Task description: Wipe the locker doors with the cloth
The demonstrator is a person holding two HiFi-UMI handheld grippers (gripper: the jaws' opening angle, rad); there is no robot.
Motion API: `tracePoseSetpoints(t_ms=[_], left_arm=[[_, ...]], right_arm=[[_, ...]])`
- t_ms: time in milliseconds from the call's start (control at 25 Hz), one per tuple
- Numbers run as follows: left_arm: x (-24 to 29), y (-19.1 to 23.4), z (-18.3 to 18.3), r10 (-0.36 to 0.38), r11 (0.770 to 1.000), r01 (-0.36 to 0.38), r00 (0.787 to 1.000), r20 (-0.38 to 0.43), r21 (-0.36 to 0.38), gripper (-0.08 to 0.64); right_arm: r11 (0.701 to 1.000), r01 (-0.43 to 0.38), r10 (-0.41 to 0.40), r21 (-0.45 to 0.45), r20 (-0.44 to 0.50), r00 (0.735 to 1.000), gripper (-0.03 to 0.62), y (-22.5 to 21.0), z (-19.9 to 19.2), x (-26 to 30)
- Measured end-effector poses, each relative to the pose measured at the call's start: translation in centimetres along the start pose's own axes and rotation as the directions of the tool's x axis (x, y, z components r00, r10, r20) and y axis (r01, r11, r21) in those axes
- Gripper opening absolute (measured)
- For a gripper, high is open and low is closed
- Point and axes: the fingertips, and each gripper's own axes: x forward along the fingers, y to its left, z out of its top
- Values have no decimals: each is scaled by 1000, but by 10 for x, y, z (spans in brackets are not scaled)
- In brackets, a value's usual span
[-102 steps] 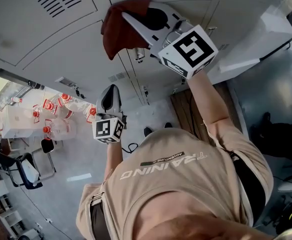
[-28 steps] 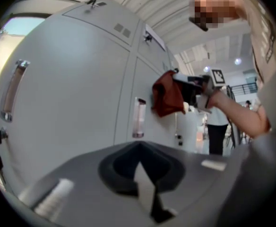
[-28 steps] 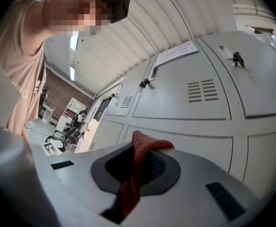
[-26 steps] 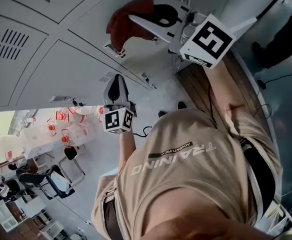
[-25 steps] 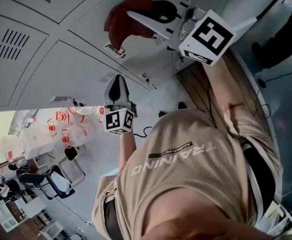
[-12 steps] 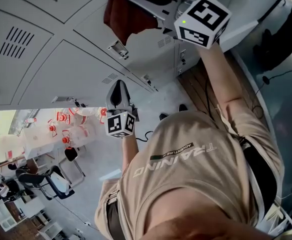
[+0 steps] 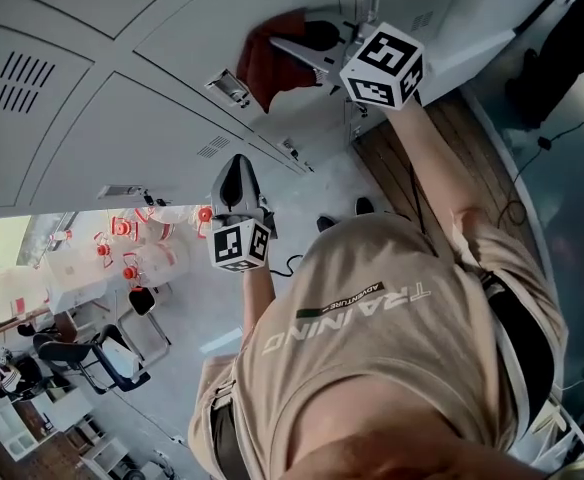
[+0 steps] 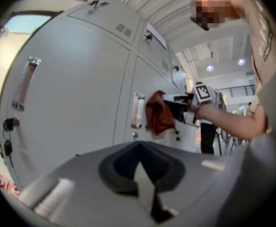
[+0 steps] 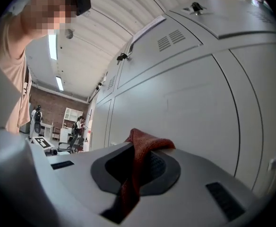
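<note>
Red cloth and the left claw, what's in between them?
In the left gripper view, only grey locker door, with a silver handle beside the red cloth, lies ahead of the left claw.

A tan short-sleeved shirt (image 7: pixel 372 368) covers the back. White block letters reading TRAINING run across it, with a small dark label just above (its finer print is too small to read). A dark waistband (image 7: pixel 215 438) shows below the hem. The left gripper (image 7: pixel 234 166) and right gripper (image 7: pixel 280 45) have smooth light-grey shells that narrow toward the jaws, with a dark rubbery collar round each jaw mouth. Each carries a white cube with black square markers: left cube (image 7: pixel 237 245), right cube (image 7: pixel 382 65). Dark rectangular slots (image 9: pixel 223 200) mark the right gripper's shell.
</note>
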Motion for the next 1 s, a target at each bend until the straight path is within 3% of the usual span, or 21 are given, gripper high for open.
tracePoseSetpoints(t_ms=[240, 440, 640, 840, 1000], left_arm=[[-12, 5, 0, 29, 1000, -29, 1000, -2, 4, 5], [-22, 10, -3, 49, 999, -49, 999, -16, 5, 5], [-28, 11, -7, 56, 998, -56, 998, -39, 6, 5], [-29, 7, -10, 41, 999, -40, 997, -60, 13, 5], [-26, 3, -13, 10, 1000, -9, 997, -71, 20, 5]], right_arm=[[1000, 6, -8, -9, -174, 985, 28, 7, -103, -5], [995, 26, 8, 93, -344, 939, 28, 10, -194, -10], [986, 22, 44, 164, -389, 920, 28, 15, -245, -11], [980, 72, 30, 184, -500, 865, 28, 18, -307, -16], [972, 153, -25, 181, -563, 826, 28, 17, -333, -26]])
